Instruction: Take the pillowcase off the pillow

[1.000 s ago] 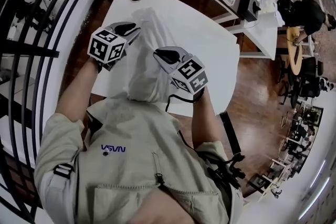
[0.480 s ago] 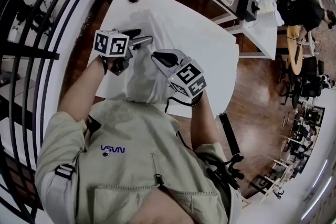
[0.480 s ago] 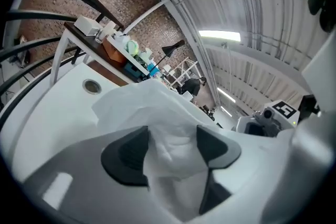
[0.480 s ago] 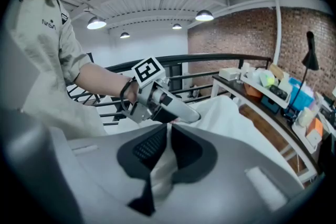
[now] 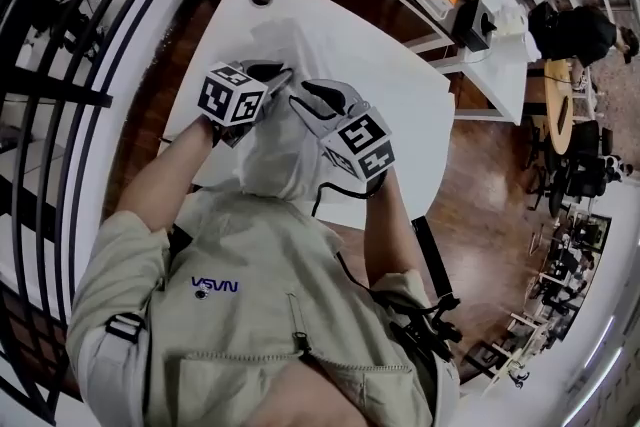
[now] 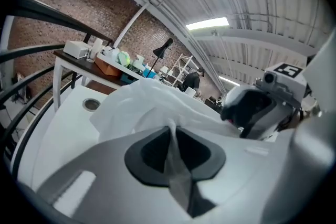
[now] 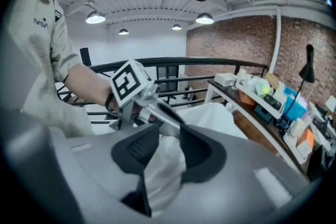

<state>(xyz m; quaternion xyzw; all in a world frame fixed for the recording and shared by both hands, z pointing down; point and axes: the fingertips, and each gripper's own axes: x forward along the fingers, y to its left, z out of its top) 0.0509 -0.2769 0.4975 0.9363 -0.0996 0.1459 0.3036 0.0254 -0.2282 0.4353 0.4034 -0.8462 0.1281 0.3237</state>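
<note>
**A:** Left of centre in the head view, the left gripper (image 5: 283, 75) is in at the upper part of the pillowcase (image 5: 272, 150).

**B:** And it's got a bite! Those jaws have just been closing and they're nearly together now, with a thin fold of white pillowcase cloth nipped between them.

**A:** The stuffed pillowcase runs down the middle of the frame. Its far end is on the white table (image 5: 400, 105) and its near end is up against the person's beige jacket (image 5: 260, 295).

**B:** So it's sitting right between the two tools.

**A:** It is. Now across to the right gripper (image 5: 303, 95), which is on the pillowcase's right flank with its tip just beside the left one's.

**B:** Its jaws have just been opening and they're a good way apart. Bunched pillowcase cloth lies in the gap, but they aren't clamped on it.
</note>
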